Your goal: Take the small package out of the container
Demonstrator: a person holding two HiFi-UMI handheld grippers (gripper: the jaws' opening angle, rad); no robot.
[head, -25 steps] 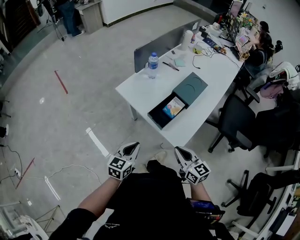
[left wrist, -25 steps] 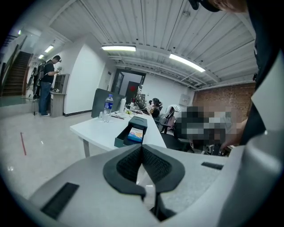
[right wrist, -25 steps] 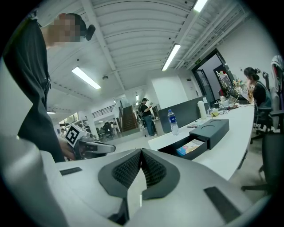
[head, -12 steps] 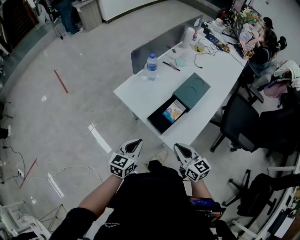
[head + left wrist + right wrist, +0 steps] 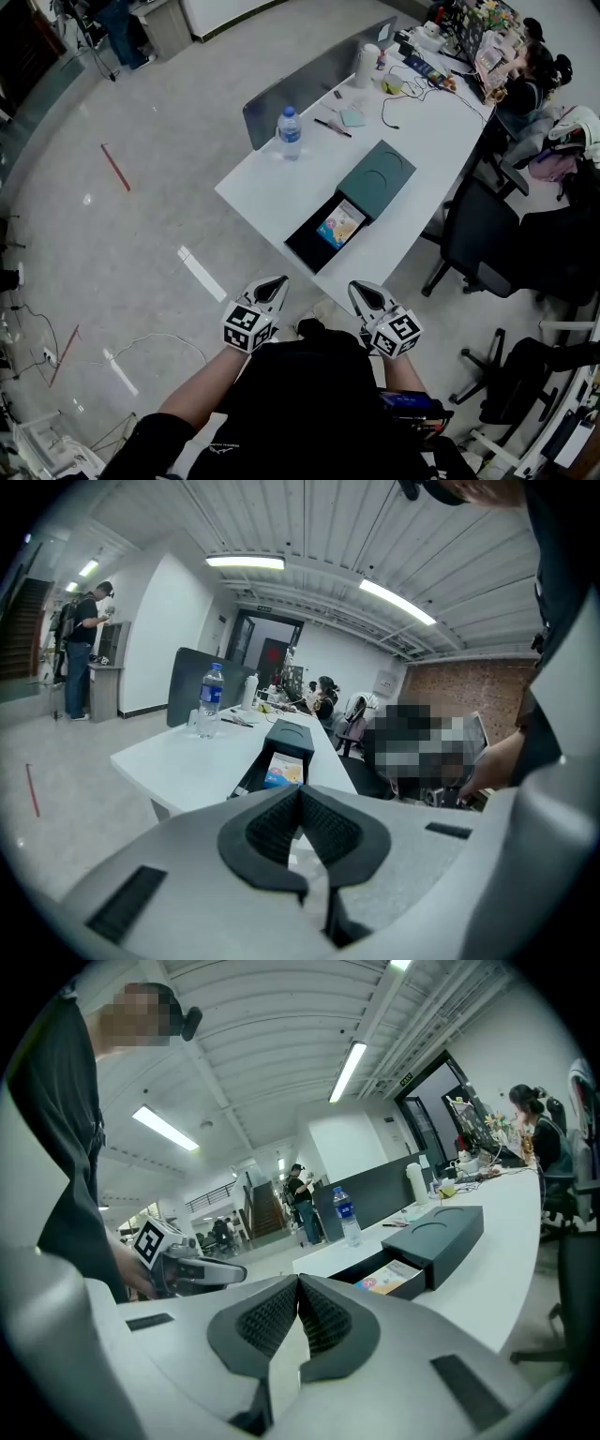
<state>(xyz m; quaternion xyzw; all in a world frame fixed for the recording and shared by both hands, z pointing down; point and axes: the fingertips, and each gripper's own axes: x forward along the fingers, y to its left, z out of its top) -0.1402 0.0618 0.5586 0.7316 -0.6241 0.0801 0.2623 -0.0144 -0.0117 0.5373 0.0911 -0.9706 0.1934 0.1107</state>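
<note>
A grey floor (image 5: 141,216) fills most of the head view; the wearer's dark torso covers the bottom of it. A white table (image 5: 272,187) stands ahead, with a grey divider (image 5: 309,80) along its far edge. Its far end is crowded with cables and small things too small to tell apart. A dark chair (image 5: 473,239) stands at the table's right side, partly tucked under it.

On the table lies the dark container (image 5: 380,178), its tray drawn out toward the near edge. The package (image 5: 339,225) lies flat in that open tray, just beside the cover; its print cannot be read. A bottle (image 5: 289,131) stands upright, well apart to the left.

The left gripper (image 5: 275,280) and right gripper (image 5: 357,287) hang short of the table's near edge, both pointing at it. Each has its jaws pressed together with nothing between them. In the left gripper view, the gripper's body hides the container's near end.
</note>
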